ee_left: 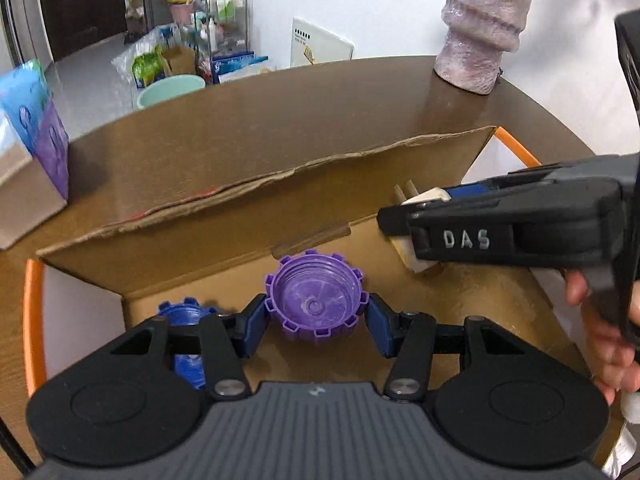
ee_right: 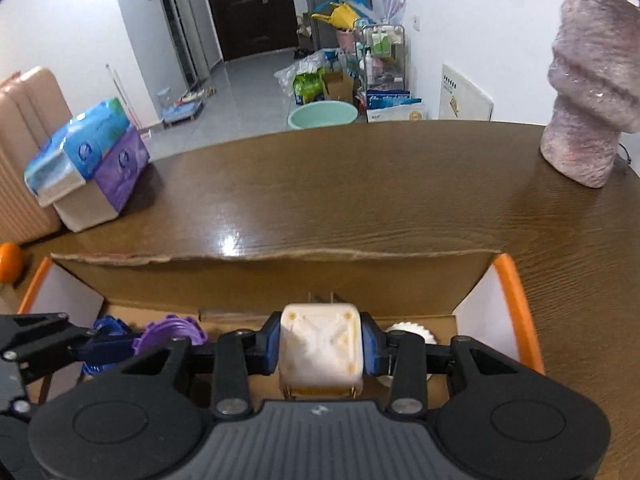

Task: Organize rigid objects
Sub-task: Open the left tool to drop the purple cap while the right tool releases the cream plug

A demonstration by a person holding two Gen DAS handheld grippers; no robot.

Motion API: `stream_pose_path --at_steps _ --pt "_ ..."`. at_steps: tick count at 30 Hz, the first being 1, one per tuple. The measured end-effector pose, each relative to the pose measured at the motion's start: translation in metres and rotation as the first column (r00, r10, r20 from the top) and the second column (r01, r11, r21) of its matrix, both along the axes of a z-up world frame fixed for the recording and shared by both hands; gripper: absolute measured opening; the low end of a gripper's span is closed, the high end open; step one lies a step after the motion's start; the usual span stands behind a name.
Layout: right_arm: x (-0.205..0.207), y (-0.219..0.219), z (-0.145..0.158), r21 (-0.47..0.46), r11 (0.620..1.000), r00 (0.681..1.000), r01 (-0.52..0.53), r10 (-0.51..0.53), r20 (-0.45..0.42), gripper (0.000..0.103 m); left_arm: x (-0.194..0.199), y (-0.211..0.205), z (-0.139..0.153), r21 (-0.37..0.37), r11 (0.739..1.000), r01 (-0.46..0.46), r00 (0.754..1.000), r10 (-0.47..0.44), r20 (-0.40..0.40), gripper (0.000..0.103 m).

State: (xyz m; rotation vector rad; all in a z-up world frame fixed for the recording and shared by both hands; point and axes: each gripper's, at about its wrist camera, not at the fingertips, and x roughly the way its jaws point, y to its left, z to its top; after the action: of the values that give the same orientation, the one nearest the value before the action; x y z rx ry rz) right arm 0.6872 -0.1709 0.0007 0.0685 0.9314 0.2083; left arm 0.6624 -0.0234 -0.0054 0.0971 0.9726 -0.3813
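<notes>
Only the right wrist view shows the white toothed cap [ee_right: 408,330], half hidden behind the right gripper [ee_right: 322,350], and an orange ball [ee_right: 10,262] at the table's left edge. The left wrist view alone shows the person's hand [ee_left: 612,344] on the right tool.

The left gripper [ee_left: 316,316] is clamped on a purple cap [ee_left: 316,300], held open side up inside the cardboard box [ee_left: 240,240]. The right gripper squeezes a white plug adapter [ee_right: 322,350] over the box's right half, prongs pointing away.

A blue cap [ee_left: 184,316] lies in the box, partly covered by the left tool. Three caps, one adapter. A pinkish vase [ee_right: 588,84] and tissue packs [ee_right: 88,156] stand on the brown table [ee_right: 320,200].
</notes>
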Motion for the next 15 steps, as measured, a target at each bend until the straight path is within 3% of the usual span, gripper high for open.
stream_pose_path --at_steps 4,7,10,15 --pt "0.002 0.008 -0.005 -0.023 1.0 1.0 -0.021 0.021 -0.011 0.039 0.0 0.008 0.002 0.012 0.999 -0.038 0.999 0.038 0.023 0.067" --pt "0.002 0.011 -0.002 -0.034 0.999 1.0 -0.017 0.016 -0.011 0.039 -0.003 0.012 0.007 0.023 0.998 -0.055 0.998 0.055 0.02 0.068" --pt "-0.004 0.009 0.013 -0.034 0.999 1.0 -0.02 0.02 0.003 0.038 -0.012 0.016 0.022 0.041 0.996 -0.073 0.996 0.071 0.049 0.08" --pt "-0.025 0.002 0.052 -0.065 0.998 0.999 -0.025 0.028 0.046 0.048 -0.034 0.029 0.06 0.046 0.991 -0.127 0.99 0.123 0.073 0.083"
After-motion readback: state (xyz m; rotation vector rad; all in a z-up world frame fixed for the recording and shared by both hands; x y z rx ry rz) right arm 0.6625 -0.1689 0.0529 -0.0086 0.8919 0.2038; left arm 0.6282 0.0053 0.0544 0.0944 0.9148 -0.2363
